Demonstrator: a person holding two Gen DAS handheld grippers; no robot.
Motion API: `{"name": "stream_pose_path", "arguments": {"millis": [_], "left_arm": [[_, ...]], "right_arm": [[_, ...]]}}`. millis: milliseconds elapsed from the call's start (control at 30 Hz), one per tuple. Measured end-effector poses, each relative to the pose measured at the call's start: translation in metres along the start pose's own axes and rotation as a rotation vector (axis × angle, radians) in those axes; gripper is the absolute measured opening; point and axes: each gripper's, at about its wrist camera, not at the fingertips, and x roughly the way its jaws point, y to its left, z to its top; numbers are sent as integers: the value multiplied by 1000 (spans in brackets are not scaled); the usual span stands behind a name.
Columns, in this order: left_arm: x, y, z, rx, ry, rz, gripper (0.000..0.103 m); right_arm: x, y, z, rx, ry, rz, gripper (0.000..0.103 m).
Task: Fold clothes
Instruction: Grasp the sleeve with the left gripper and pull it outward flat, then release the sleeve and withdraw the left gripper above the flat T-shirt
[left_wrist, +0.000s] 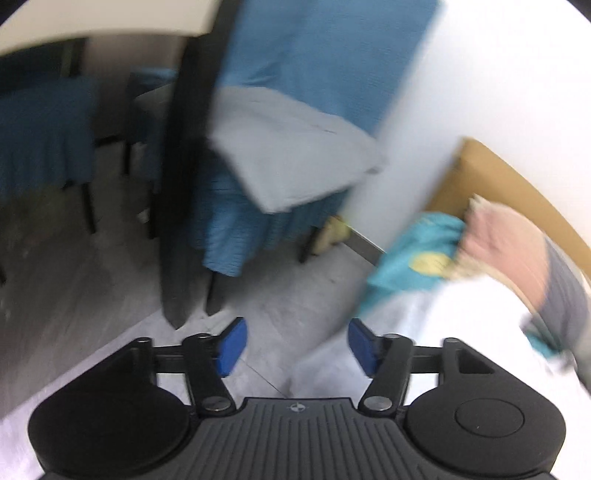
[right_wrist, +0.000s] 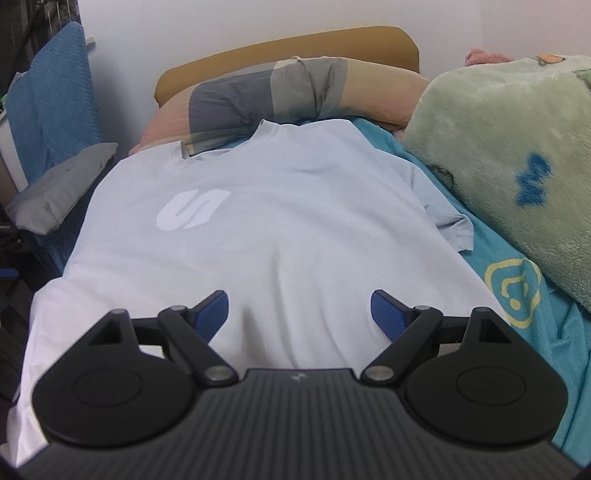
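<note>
Left wrist view. We see the left gripper (left_wrist: 297, 345) with its blue-padded fingers (left_wrist: 232, 347) spread well apart and released; nothing lies between them, and they touch nothing. Beneath the gap lie pale floor and the near edge of the white T-shirt (left_wrist: 436, 332), which fills the lower right of this blurred view. Beyond the shirt, at right, a strip of teal bedsheet (left_wrist: 410, 254) with a yellow mark shows, and further right the end of a pink and grey pillow (left_wrist: 517, 251) against the tan headboard (left_wrist: 509, 184). Far centre stands a chair (left_wrist: 266, 74) draped in blue cloth, with a grey cushion (left_wrist: 291, 155) on its seat. No writing can be read here.

Right wrist view. We see the right gripper (right_wrist: 299, 315) with its fingers (right_wrist: 210, 314) likewise held wide and released, holding nothing. They hover just above the near hem of the T-shirt (right_wrist: 295, 229); whether the pads touch the cloth we cannot tell. The shirt lies spread flat, front up, on the bed, collar far and hem near, with its right sleeve lying flat on the bedsheet (right_wrist: 517, 266). On the chest, left of centre, is a white logo (right_wrist: 192, 210) of curved bars; it carries no legible letters. The bedsheet bears a yellow ring-shaped figure at near right. A green fleece blanket (right_wrist: 509, 155) with a blue mark is heaped at far right, and the pillow (right_wrist: 280, 96) lies across the far end before the headboard (right_wrist: 295, 44). The grey cushion (right_wrist: 62, 188) sits at far left.
</note>
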Motion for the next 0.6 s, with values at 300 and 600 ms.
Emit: {"name": "stream_pose_path", "arguments": {"millis": [300,600], "left_arm": [[-93,-92,-41,183,-14,-178,88],[-181,-128,-119,341,-10,-295,93]], "right_arm": [[-21,-3,10,6,-65,31,85],[-57,-27,23,76,-123,65,85]]}}
